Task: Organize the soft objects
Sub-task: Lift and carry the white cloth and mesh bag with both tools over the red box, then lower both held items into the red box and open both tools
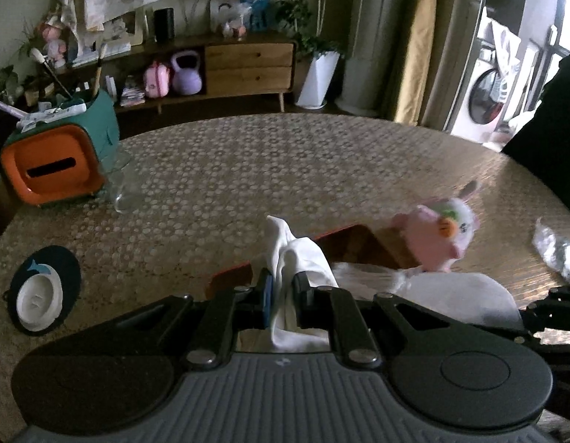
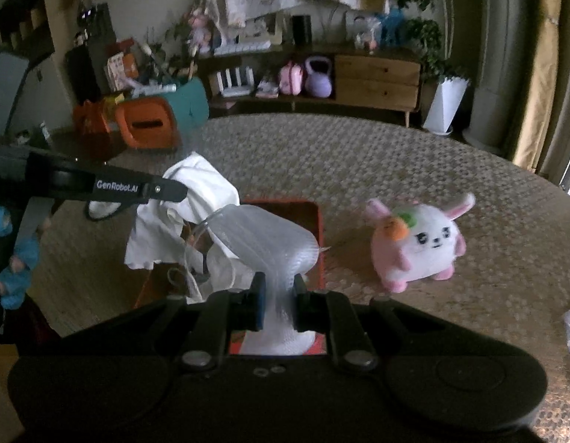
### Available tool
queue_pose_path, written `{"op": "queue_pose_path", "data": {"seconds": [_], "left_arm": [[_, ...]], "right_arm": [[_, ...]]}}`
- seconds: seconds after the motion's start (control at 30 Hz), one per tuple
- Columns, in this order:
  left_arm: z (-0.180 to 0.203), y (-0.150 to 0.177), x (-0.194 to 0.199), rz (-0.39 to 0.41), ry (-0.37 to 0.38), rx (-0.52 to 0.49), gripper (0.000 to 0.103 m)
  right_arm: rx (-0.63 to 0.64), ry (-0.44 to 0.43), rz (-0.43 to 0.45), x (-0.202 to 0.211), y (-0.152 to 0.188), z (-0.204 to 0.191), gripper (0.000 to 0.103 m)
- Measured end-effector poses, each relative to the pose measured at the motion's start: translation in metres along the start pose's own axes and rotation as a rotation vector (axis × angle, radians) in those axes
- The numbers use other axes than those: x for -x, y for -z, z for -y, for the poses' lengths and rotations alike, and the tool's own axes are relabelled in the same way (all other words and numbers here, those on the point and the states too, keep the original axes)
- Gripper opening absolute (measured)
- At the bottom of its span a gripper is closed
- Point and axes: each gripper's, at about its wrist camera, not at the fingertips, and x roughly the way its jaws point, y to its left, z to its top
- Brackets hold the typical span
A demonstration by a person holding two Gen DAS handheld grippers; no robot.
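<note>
White cloth (image 2: 181,199) lifted, pink-white plush bunny (image 2: 421,247) upright

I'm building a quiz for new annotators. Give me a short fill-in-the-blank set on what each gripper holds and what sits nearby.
1. The left gripper is shut on a ____ cloth.
2. The right gripper pinches a translucent mesh bag above a tray with a ____ rim.
3. The plush bunny on the table carries an orange ____ on its head.

Missing words: white; red; carrot

place: home, living rm
signs: sideboard (image 2: 377,77) w/ toys, potted plant (image 1: 318,70), curtain (image 1: 417,44), washer (image 1: 486,98), patterned table (image 1: 285,170)
</note>
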Motion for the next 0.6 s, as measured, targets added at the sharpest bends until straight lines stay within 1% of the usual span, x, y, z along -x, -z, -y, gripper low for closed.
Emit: {"op": "queue_pose_path", "data": {"seconds": [0.1,0.23,0.27,0.4,0.6], "left_arm": [[-0.002,0.0,-0.014,-0.011,-0.004,-0.011,0.012],[-0.001,-0.004,-0.031,-0.029,-0.006,-0.007,0.012],[0.0,-0.005,-0.035,-0.031,-0.006,-0.008,0.012],[0.004,-0.009,-0.049,-0.039,0.003,-0.008,0.012],[0.008,-0.008,-0.068,-0.088,0.017,-0.019,0.012]], "right_arm": [[-0.001,-0.012,-0.03,-0.016,0.001,-0.003,0.013],[0.013,-0.006,-0.054,-0.034,0.004,-0.005,0.015],[0.008,-0.005,-0.054,-0.037,0.005,-0.005,0.017],[0.005,0.007,-0.054,-0.046,0.005,-0.004,0.017],[0.024,0.005,-0.051,-0.054,0.004,-0.009,0.018]]}}
